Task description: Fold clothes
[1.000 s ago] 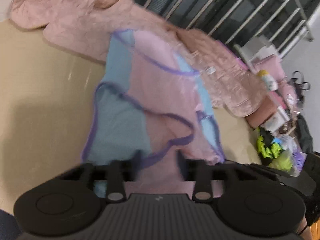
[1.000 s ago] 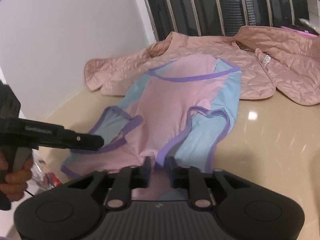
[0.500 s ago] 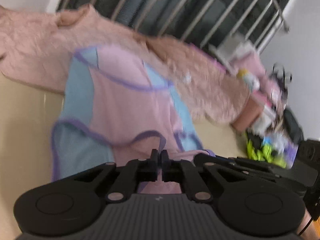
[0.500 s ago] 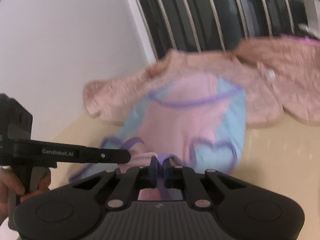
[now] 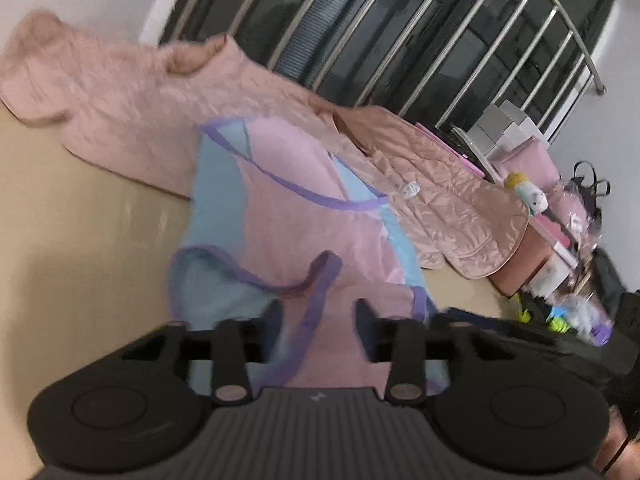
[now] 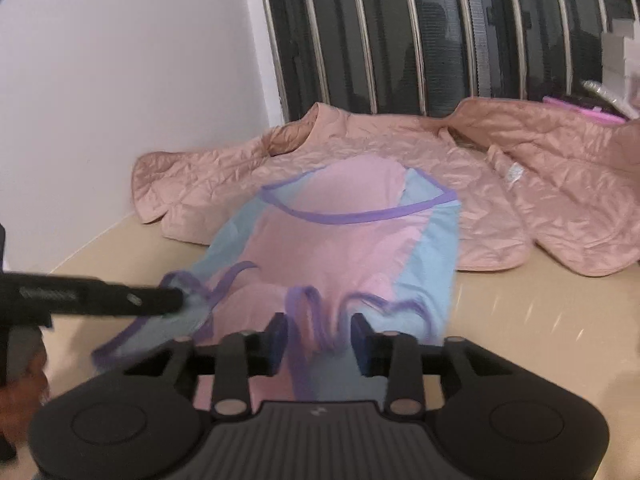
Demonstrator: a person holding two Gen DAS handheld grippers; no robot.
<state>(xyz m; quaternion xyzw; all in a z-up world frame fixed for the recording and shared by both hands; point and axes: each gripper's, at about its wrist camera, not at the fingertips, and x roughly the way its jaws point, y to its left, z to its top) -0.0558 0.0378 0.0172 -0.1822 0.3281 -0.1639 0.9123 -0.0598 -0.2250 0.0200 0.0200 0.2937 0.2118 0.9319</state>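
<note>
Your work surface is a glossy beige table (image 6: 540, 320), bare along the left of the left wrist view (image 5: 80, 240) and at the lower right of the right wrist view. 2 garments lie on it. A quilted pink jacket (image 6: 500, 184) sprawls across the far side, from centre left to the right edge of the right wrist view. In front of it, a pink and light blue top with purple trim (image 6: 340, 248) lies at frame centre, its far end overlapping the jacket (image 5: 120, 120).
</note>
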